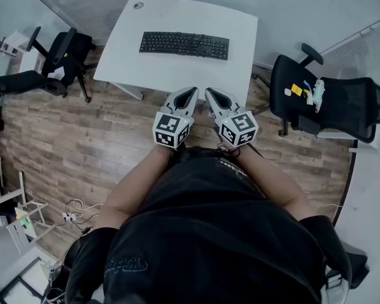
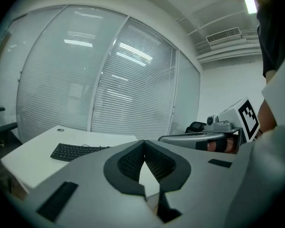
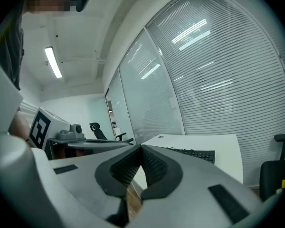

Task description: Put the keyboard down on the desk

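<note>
A black office chair (image 1: 332, 100) stands at the right with small yellow and white items (image 1: 307, 92) on it. Another black chair (image 1: 66, 52) stands far left on the wood-plank floor (image 1: 69, 144). White cables (image 1: 76, 211) lie near left.

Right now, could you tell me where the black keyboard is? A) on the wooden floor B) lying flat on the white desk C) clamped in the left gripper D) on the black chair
B: the keyboard lies flat on the white desk, nothing holding it.

No text, label or number can be read.
</note>
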A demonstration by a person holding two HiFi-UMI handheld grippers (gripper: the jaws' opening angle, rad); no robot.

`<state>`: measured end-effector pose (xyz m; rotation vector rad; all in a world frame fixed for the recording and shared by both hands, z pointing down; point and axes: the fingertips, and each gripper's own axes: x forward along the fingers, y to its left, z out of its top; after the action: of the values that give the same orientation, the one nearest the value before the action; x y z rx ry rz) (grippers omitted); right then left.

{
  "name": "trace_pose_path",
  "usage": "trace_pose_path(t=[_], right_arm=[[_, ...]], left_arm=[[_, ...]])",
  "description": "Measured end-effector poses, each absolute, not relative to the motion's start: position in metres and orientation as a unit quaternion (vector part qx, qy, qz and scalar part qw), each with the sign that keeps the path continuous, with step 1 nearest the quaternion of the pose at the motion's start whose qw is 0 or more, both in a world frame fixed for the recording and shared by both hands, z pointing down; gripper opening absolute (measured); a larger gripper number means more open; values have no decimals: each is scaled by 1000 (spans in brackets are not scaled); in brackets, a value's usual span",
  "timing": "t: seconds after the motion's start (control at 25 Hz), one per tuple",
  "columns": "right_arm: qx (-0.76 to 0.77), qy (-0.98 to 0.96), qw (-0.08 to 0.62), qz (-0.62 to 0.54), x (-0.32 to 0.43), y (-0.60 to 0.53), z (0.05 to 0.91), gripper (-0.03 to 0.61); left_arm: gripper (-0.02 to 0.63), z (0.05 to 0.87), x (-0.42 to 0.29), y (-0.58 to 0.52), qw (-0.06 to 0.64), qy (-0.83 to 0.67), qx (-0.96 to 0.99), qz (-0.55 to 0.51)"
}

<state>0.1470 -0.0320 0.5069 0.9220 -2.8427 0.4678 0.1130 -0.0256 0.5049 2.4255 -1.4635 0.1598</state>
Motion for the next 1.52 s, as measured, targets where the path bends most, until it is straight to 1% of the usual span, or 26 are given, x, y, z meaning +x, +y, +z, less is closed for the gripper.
trace_pose_path(t=[0.48,0.72,1.12,1.52], right_arm=[[290,-951,36,101,136,17,463,23],[297,-951,41,79,122,38,453,23],[324,-941,37,94,85,80,447,23],[342,-935,32,89,57,121,443,23]], left_arm=[[15,470,105,20,89,-519,848,65],[15,454,88,39,58,-513,853,73],[15,460,48,83,98,-490,863,70],[15,454,22,122,92,-467,877,63]])
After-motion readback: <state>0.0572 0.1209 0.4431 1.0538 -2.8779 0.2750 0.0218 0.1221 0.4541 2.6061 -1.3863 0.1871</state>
